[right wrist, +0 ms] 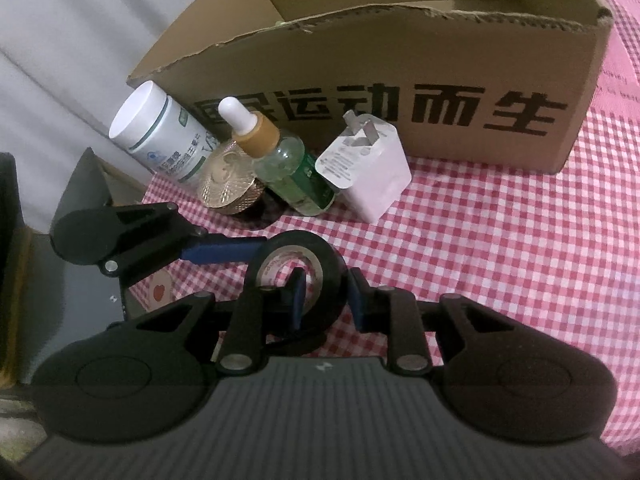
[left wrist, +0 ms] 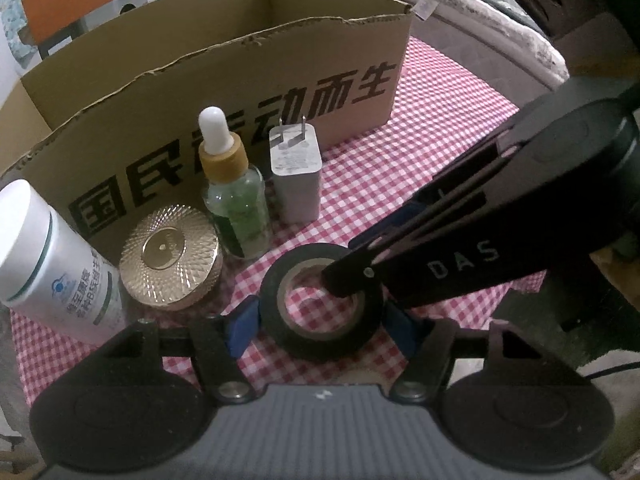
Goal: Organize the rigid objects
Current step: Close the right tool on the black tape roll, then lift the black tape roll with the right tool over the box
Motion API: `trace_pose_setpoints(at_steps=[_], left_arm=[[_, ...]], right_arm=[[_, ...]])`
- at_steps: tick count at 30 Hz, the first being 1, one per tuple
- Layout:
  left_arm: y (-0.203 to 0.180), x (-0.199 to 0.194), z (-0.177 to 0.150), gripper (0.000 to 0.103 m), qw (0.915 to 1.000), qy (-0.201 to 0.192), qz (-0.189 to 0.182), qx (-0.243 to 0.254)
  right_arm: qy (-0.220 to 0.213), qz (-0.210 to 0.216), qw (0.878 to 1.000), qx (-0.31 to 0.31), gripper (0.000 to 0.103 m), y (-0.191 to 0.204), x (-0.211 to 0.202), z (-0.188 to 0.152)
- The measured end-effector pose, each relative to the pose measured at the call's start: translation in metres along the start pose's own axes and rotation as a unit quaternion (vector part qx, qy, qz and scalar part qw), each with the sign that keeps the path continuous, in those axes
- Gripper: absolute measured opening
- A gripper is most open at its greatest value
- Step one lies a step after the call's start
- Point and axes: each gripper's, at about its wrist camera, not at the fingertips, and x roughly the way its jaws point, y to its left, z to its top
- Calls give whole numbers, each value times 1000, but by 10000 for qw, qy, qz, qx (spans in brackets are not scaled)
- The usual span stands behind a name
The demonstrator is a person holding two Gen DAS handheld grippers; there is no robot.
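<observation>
Centrally, the black tape roll (left wrist: 320, 320) sits on the red-checked cloth (left wrist: 420, 152), its hole facing up and towards the near side, so that its axis is steep rather than level. Whether it rests flat or is tipped off the cloth cannot be told.

The right gripper (right wrist: 326, 300) comes in from the right of the scene and is narrowed to a pinch on the roll's wall. One blue finger (right wrist: 297, 296) sits inside the hole and the other against the outer face.

The left gripper (left wrist: 322, 328) stands spread astride the same roll, with a pad (left wrist: 242, 326) just beside the rim on each side. Whether those pads press or merely flank it cannot be told.

Both tools are thus at the roll, and only the right has a sure hold.

The cardboard box (left wrist: 240, 80), open-topped with a torn near edge, lies on the far side. A row stands between it and the roll, close against its printed wall:
- a white bottle (left wrist: 48, 256)
- a gold-lidded jar (left wrist: 172, 260)
- a dropper bottle (left wrist: 236, 200)
- a white charger plug (left wrist: 296, 176)

Judged from this layout, the coming move turns on carrying the roll away from the near side, up over that row and over the box wall. The pinch on one wall leaves the roll free to swing.
</observation>
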Motion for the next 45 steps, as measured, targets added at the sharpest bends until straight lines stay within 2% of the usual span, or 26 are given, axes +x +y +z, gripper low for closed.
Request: trace_pose_setpoints(at_steps=[7,11,19,28,33,39,45], left_arm=[[-5,4,1,72,9999,-38,76,114],[-3,3,0,67,9999,-84,117,53],[-7,-6,-4,67,9998,-143,124,-25],[-13,-40,-4,67,9980,-564,283,55],[-12,-69,1,67,9949,-928,399,65],[-8,-108,26,67,9865,-1456,737,128],[17,-132,71,67,9802,-1703,999,107]], right_arm=[[-19,-110,9997,-236,23,10,6,1],[-74,-173,9991,-370,23,16,6,-3],[-155,-163,9991,-348,21,12,-1,-8],[-526,-230,9968,-552,21,24,-36,-15],[-876,-270,9930,-747,21,36,-61,-12],[-1420,-193,9832,-1132,21,55,-100,13],[-1765,-119,9706,-1631,21,69,-125,64]])
